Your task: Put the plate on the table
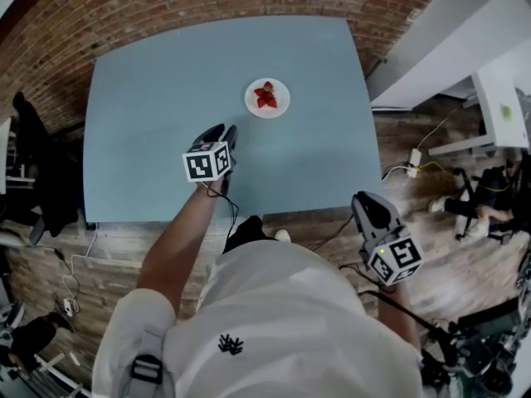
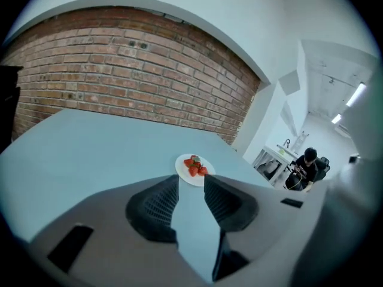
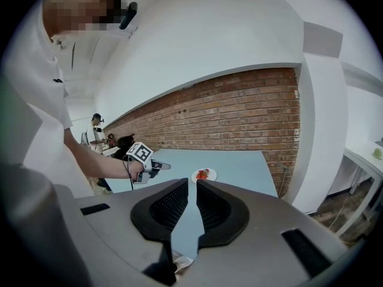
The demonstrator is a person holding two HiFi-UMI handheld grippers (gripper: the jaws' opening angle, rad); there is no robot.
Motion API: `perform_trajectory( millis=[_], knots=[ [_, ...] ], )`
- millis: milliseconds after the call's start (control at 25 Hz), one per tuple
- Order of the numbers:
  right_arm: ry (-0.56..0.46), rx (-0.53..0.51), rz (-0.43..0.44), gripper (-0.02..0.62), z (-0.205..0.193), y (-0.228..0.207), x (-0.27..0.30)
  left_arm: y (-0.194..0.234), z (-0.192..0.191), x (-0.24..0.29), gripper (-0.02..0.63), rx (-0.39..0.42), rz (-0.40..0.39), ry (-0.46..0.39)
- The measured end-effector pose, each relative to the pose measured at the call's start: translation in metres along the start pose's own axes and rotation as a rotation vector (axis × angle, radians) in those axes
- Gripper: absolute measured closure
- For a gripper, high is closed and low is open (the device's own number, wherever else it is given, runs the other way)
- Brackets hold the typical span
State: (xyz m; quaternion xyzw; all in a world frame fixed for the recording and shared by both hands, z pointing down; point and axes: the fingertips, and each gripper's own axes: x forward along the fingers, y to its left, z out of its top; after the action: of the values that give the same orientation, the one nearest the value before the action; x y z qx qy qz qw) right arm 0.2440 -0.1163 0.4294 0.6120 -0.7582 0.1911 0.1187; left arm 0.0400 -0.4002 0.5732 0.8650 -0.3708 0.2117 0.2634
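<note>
A small white plate (image 1: 267, 98) with a few strawberries rests on the blue table (image 1: 149, 139), toward its far middle. My left gripper (image 1: 222, 131) hovers over the table a short way in front of the plate, apart from it. In the left gripper view its jaws stand open around bare tabletop, with the plate (image 2: 194, 170) just beyond the left gripper (image 2: 191, 181). My right gripper (image 1: 365, 199) is held off the table's near right corner. Its jaws (image 3: 192, 184) show a narrow gap with nothing in it. The plate (image 3: 204, 174) and left gripper (image 3: 166, 167) appear far ahead.
A brick wall runs behind the table. A white desk (image 1: 498, 106) stands at the right, and a seated person (image 1: 473, 210) is on the floor side there. Dark gear (image 1: 41, 172) sits by the table's left edge. Cables lie on the wooden floor.
</note>
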Motion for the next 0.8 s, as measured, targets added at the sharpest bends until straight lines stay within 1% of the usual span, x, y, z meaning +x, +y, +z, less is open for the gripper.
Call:
perform_trajectory(
  millis=[40, 80, 160, 200, 280, 400, 520, 640, 800],
  knots=[
    [0.001, -0.008, 0.016, 0.548, -0.002, 0.002, -0.001, -0.005, -0.003, -0.015, 0.471, 0.000, -0.004, -0.012],
    [0.002, -0.018, 0.033, 0.548, -0.004, 0.004, -0.001, -0.010, -0.005, -0.031, 0.486, -0.001, -0.009, -0.027],
    [0.000, -0.036, 0.070, 0.548, -0.006, 0.010, -0.003, -0.022, -0.011, -0.064, 0.546, 0.015, -0.019, -0.057],
    [-0.006, -0.042, 0.090, 0.548, -0.007, 0.015, -0.004, -0.028, -0.014, -0.081, 0.560, 0.031, -0.023, -0.072],
    [-0.020, -0.055, 0.129, 0.548, -0.009, 0.027, -0.006, -0.037, -0.022, -0.115, 0.570, 0.056, -0.028, -0.100],
    [-0.022, -0.084, 0.180, 0.548, -0.015, 0.045, -0.011, -0.053, -0.035, -0.163, 0.604, 0.058, -0.044, -0.135],
    [-0.018, -0.096, 0.240, 0.548, -0.023, 0.060, -0.021, -0.077, -0.048, -0.207, 0.604, 0.036, -0.080, -0.174],
    [-0.013, -0.117, 0.290, 0.548, -0.031, 0.076, -0.030, -0.106, -0.062, -0.242, 0.604, 0.001, -0.137, -0.205],
    [-0.004, -0.206, 0.325, 0.548, -0.033, 0.097, -0.039, -0.139, -0.083, -0.276, 0.604, -0.047, -0.199, -0.227]
  ],
)
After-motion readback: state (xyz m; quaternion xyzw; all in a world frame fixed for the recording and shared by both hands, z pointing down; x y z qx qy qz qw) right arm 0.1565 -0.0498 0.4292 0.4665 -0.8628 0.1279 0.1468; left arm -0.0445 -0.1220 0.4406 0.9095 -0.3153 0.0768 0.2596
